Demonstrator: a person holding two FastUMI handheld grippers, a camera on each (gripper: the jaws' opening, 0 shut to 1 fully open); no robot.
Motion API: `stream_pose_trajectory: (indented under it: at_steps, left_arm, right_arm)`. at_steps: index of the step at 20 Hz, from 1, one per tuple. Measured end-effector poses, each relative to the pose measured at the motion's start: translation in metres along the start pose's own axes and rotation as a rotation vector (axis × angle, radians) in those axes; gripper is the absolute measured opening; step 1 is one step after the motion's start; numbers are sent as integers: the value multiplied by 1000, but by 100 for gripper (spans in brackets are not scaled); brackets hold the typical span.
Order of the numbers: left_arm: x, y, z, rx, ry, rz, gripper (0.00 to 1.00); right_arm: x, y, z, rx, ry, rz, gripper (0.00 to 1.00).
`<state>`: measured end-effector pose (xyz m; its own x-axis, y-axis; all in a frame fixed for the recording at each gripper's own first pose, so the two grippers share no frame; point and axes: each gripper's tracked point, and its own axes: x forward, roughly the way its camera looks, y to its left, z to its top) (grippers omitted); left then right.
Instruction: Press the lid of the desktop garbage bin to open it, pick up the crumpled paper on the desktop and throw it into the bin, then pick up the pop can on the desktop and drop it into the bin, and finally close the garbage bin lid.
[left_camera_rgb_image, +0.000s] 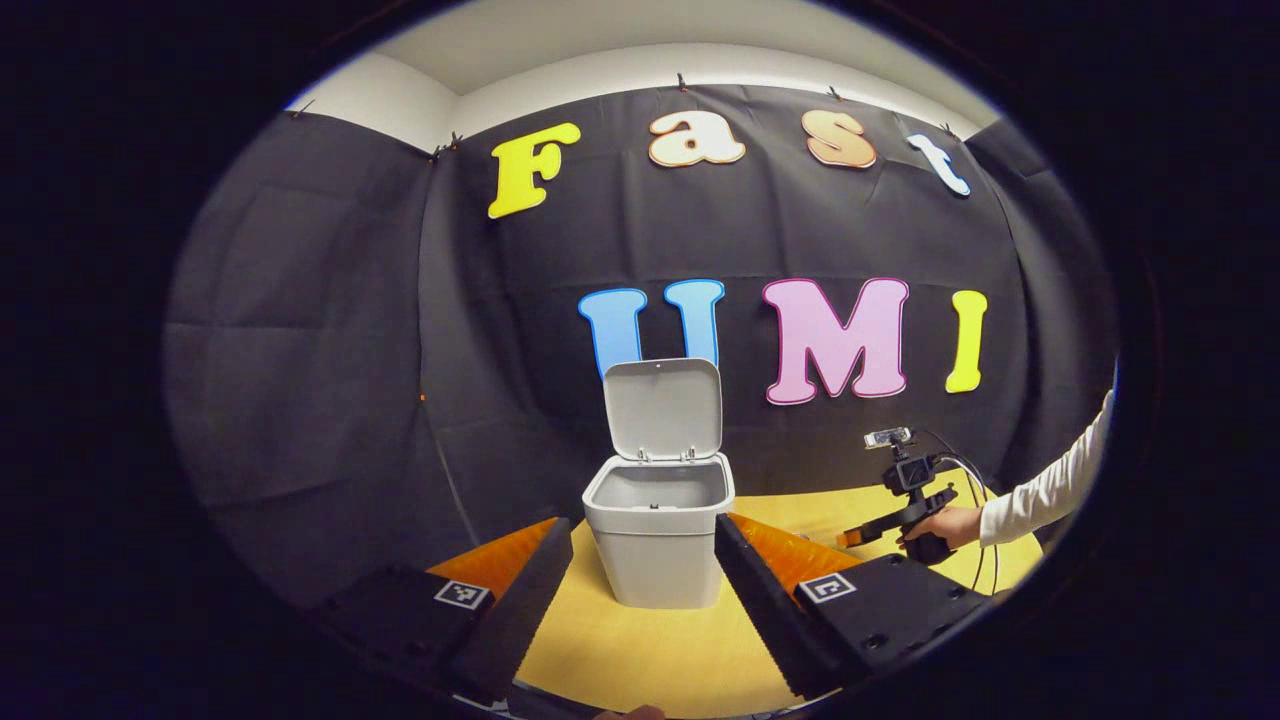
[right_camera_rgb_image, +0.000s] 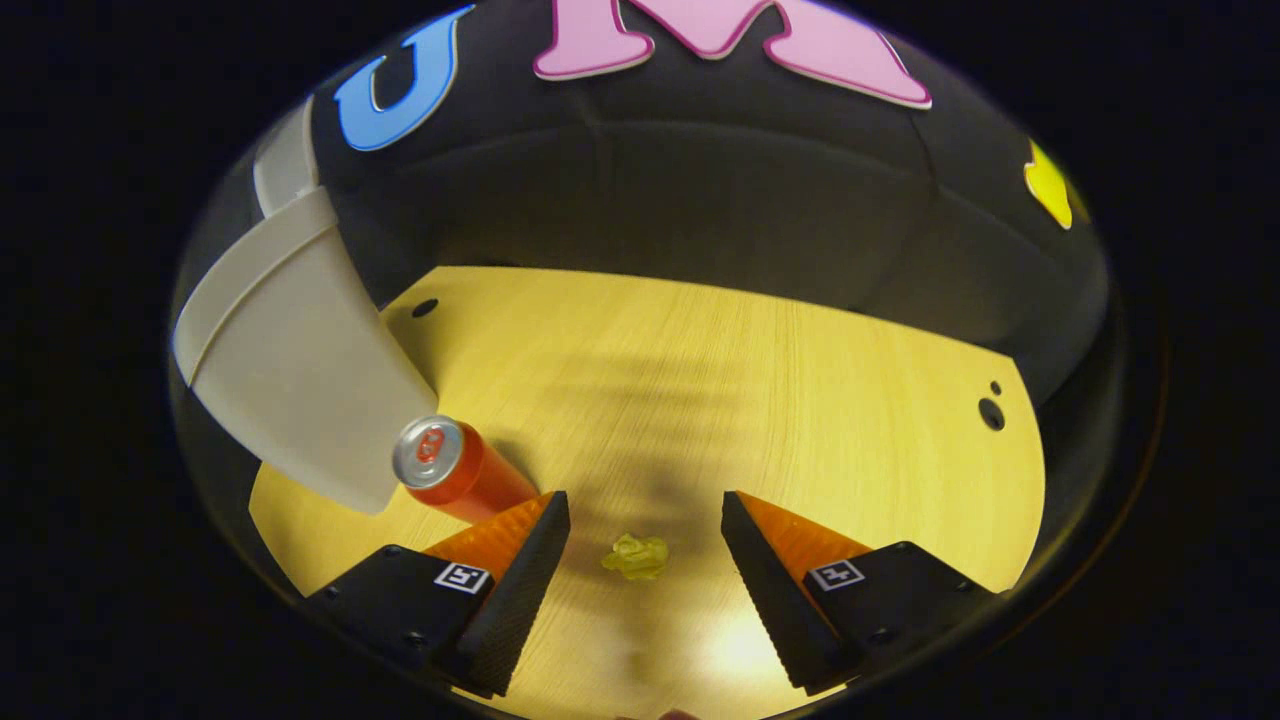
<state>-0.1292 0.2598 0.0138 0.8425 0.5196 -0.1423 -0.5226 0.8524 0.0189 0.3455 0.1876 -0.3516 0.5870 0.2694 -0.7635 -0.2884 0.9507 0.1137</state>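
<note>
Bin: the garbage bin (left_camera_rgb_image: 657, 530) stood on the wooden worktop (left_camera_rgb_image: 640, 650), its lid (left_camera_rgb_image: 662, 408) swung upright and the inside in sight.
Left hand-held gripper (left_camera_rgb_image: 642, 560): released, fingers spread wide, the bin seen between them farther off.
Right hand-held gripper (right_camera_rgb_image: 642, 545): released, jaws apart, hanging over the worktop with the crumpled paper (right_camera_rgb_image: 636, 556) lying between its fingertips, untouched.
Pop can (right_camera_rgb_image: 455, 472): upright on the worktop, just beside the bin's wall (right_camera_rgb_image: 300, 390).
Person: a hand (left_camera_rgb_image: 945, 525) in a white sleeve (left_camera_rgb_image: 1055, 485) held the right hand-held gripper, seen from the left gripper view.
</note>
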Motion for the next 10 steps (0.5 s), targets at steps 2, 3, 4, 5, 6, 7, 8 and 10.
stream_pose_trajectory:
  at_steps: [2,3,4,5,6,7,8,10]
  left_arm:
    - [-1,6,-12,-2,35,30,96]
    - [-2,9,-16,-2,44,43,96]
    - [-3,12,-18,1,47,52,96]
    - [-5,18,-27,11,63,75,96]
    - [-6,22,-33,16,78,90,96]
    - [-7,24,-38,15,89,97,96]
    - [-7,23,-40,4,97,92,96]
    - [-8,22,-44,13,108,85,96]
  right_arm:
    - [16,5,-16,49,54,0,99]
    - [20,-1,-22,52,75,-24,100]
    - [23,-3,-28,52,91,-36,99]
    - [28,-5,-35,44,103,-47,98]
    - [30,-8,-40,37,112,-51,95]
    - [33,-10,-46,28,128,-49,90]
    - [33,-17,-42,0,106,-72,73]
    - [27,-12,-35,-7,76,-39,38]
